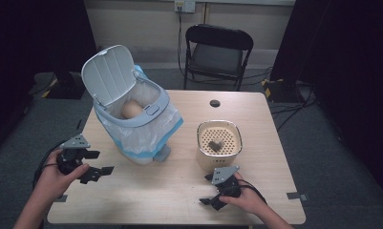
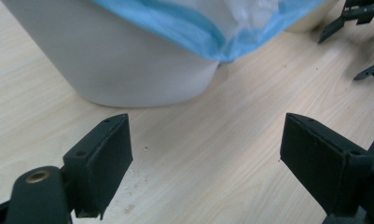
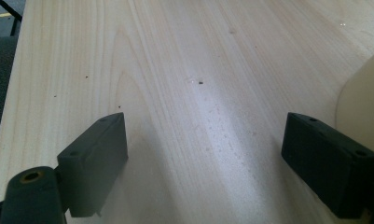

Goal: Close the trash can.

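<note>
I see a white bin [image 1: 132, 119] toward the left of the table [image 1: 179, 200], tipped toward me, its lid [image 1: 108, 74] swung up and a clear bag with a blue edge [image 1: 146, 138] hanging over its rim. Inside it lies a tan, rounded lump [image 1: 132, 109]. To the right stands a cream basket [image 1: 219, 143] with a perforated bottom, holding one small dark piece [image 1: 215, 145]. Behind the table a black folding chair [image 1: 218, 52] stands on the grey floor.

My left gripper [image 1: 99, 172] sits near the table's left edge, just short of the bin's base, jaws spread with nothing between them; its own view shows the bin's white wall [image 2: 128, 65] close ahead. My right gripper [image 1: 209, 191] rests near the front edge, just in front of the basket, jaws likewise spread and empty over bare wood, the basket's wall [image 3: 362, 102] at the side.
</note>
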### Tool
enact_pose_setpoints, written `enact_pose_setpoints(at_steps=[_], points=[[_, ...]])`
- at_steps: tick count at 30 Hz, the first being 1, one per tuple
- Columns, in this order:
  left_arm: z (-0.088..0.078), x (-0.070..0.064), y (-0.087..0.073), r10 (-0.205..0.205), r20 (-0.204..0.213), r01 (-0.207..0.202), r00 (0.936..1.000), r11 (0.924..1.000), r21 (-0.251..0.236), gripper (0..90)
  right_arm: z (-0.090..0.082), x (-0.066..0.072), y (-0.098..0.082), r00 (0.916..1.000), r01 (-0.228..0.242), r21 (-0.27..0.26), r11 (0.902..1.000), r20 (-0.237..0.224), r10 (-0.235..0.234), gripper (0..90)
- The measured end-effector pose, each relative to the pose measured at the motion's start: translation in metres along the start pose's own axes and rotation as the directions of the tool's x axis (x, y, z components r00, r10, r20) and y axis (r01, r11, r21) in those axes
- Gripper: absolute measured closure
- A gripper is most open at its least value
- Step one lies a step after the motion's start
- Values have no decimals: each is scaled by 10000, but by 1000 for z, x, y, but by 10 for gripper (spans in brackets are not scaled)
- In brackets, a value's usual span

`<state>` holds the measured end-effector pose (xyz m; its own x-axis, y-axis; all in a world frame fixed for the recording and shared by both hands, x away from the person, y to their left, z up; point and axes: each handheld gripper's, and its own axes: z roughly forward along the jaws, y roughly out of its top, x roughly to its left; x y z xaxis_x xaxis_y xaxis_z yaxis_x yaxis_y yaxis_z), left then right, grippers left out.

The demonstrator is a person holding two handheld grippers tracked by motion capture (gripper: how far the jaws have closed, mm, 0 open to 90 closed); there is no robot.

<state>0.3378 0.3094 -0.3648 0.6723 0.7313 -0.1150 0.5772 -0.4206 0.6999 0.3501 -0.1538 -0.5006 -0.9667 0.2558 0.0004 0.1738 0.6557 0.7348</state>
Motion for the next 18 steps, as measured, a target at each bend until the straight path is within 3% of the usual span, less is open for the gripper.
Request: enact_pose_setpoints(at_steps=[8, 13, 18], points=[[-19, 7, 22, 22, -130, -20, 9999, 9998, 197, 163, 0, 0, 0, 10000, -8, -9, 10000, 15, 8, 135], [-30, 11, 34, -86, -176, 81, 9998, 9997, -250, 164, 0, 0, 0, 10000, 37, -41, 10000, 47, -37, 135], [-38, 15, 46, -118, -250, 110, 9996, 9995, -300, 164, 0, 0, 0, 10000, 36, -41, 10000, 46, -35, 135]])
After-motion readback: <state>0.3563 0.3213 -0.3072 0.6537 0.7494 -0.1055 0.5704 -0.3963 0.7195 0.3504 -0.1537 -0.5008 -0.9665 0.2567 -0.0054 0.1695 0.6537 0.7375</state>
